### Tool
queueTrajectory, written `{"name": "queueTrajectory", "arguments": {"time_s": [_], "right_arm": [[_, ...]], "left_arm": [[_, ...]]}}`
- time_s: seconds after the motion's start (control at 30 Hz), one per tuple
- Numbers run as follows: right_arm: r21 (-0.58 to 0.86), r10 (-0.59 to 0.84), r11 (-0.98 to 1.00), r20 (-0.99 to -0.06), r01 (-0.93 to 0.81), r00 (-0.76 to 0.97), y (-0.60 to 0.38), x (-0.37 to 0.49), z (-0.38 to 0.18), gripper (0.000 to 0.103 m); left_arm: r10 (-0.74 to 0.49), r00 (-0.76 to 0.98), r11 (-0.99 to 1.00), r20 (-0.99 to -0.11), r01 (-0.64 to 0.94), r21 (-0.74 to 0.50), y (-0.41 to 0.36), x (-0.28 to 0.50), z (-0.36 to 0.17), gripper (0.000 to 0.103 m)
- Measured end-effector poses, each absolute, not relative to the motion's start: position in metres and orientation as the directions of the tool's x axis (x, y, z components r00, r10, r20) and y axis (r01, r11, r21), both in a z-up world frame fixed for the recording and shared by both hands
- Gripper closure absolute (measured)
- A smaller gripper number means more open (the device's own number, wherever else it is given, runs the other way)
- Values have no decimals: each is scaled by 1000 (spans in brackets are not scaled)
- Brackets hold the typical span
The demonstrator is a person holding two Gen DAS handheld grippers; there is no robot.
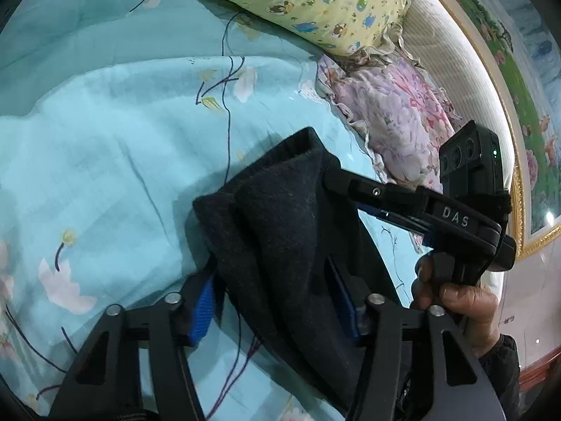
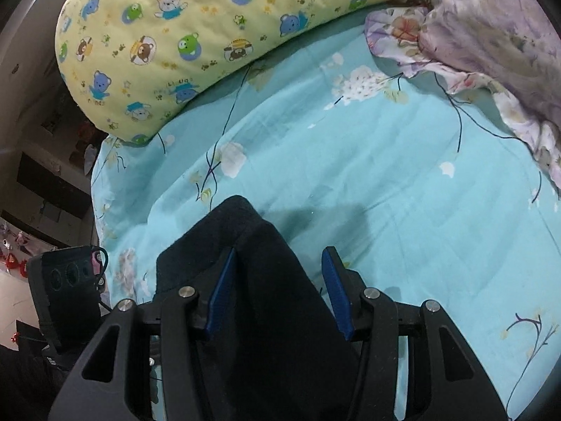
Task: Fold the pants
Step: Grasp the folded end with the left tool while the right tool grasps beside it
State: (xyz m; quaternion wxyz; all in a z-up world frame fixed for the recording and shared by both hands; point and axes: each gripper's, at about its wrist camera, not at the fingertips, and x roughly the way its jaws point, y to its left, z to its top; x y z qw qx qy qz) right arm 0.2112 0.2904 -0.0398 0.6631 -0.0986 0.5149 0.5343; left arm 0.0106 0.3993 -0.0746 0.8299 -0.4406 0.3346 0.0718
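Note:
The dark navy pants [image 1: 280, 231] hang bunched above the turquoise floral bed sheet [image 1: 105, 147]. In the left wrist view my left gripper [image 1: 273, 301] stands with wide blue pads [image 1: 201, 315] and the cloth draped between them, not pinched. My right gripper [image 1: 336, 179] reaches in from the right with its fingers closed on the cloth's upper edge. In the right wrist view the pants [image 2: 266, 280] fill the gap between the right gripper's [image 2: 280, 291] blue pads [image 2: 336, 294], which stand apart around the cloth.
A yellow cartoon-print pillow [image 2: 182, 42] lies at the head of the bed. A purple floral quilt [image 2: 491, 45] is bunched at the right. A padded headboard with gold trim [image 1: 491, 80] curves along the right. The left gripper's body [image 2: 66, 287] shows at the left.

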Motion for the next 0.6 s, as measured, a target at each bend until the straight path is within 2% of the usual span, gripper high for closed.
{"name": "queueTrajectory", "arguments": {"time_s": [0.03,0.07,0.2,0.27,0.37,0.6], "right_arm": [[424,608,410,-787,-808,-104,291,211,-40,58],[436,616,402,-779,-806,-114,290,210,-41,71],[413,640,403,-765,-817,-72,281,201,-31,81],[420,660,402,-749,-813,-61,274,197,-23,83],[435,700,397,-713,-808,-40,258,189,-6,85],[518,827,372,-562,-770,22,188,173,42,85]], "left_arm": [[-168,763,608,-625,-418,-675,399,11,-75,54],[-155,758,618,-634,-426,-661,399,12,-74,62],[-142,760,622,-634,-430,-654,398,9,-73,70],[-154,764,626,-627,-416,-660,395,8,-69,77],[-151,779,654,-608,-383,-652,384,5,-49,81],[-187,835,718,-518,-244,-652,346,-5,10,82]]}}
